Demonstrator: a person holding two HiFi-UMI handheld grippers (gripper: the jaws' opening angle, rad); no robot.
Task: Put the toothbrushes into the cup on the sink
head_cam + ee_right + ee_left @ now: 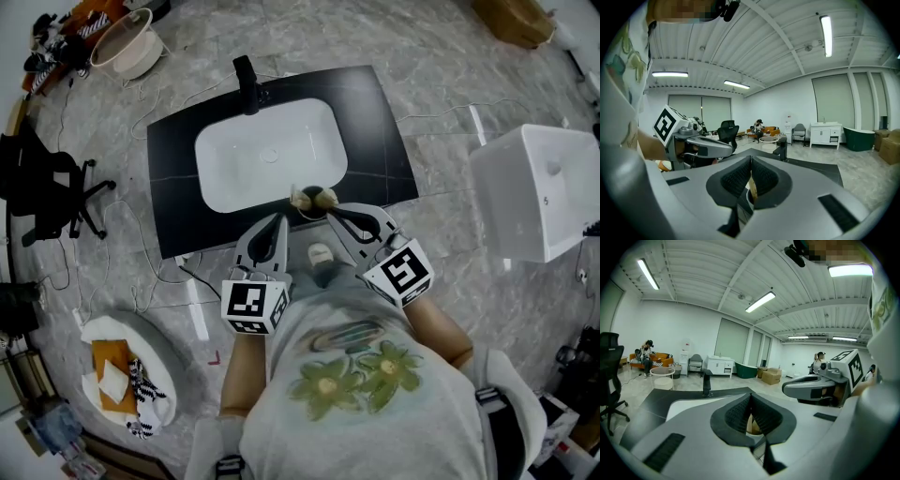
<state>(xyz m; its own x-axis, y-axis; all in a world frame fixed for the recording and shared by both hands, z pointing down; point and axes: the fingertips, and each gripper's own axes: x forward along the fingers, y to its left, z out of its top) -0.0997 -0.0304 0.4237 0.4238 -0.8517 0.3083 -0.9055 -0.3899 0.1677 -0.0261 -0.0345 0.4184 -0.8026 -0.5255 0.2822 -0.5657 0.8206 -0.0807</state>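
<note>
At the near edge of the black counter (375,112), just below the white sink basin (267,155) in the middle of the head view, both claws are bunched up over the cup (314,212). The right gripper (751,164) has its jaws squeezed nearly together on a thin tan toothbrush (751,185), and its own view shows the cup's dark rim right underneath. From the head view that brush's pale end sits right at the tip of the claw. The left gripper (751,401) has its jaws pressed shut at the tips too, with a second pale piece (753,423) showing in the slit behind them. I'd guess that's the other toothbrush, but honestly I can't tell if it's pinched or just sitting beyond the pads. So I'd call this the drop-in step: brushes are at the cup, not obviously let go yet. The next move needs the right claw to ease its brush straight down inside the rim before opening, and the two claws are near each other, so they'll need to back out without bumping or tipping the cup. As for writing, there's nothing readable. There are only the black-and-white square markers on the gripper cubes (255,307), plus a flower print on the person's shirt (356,375), no brand or label I can make out.
</note>
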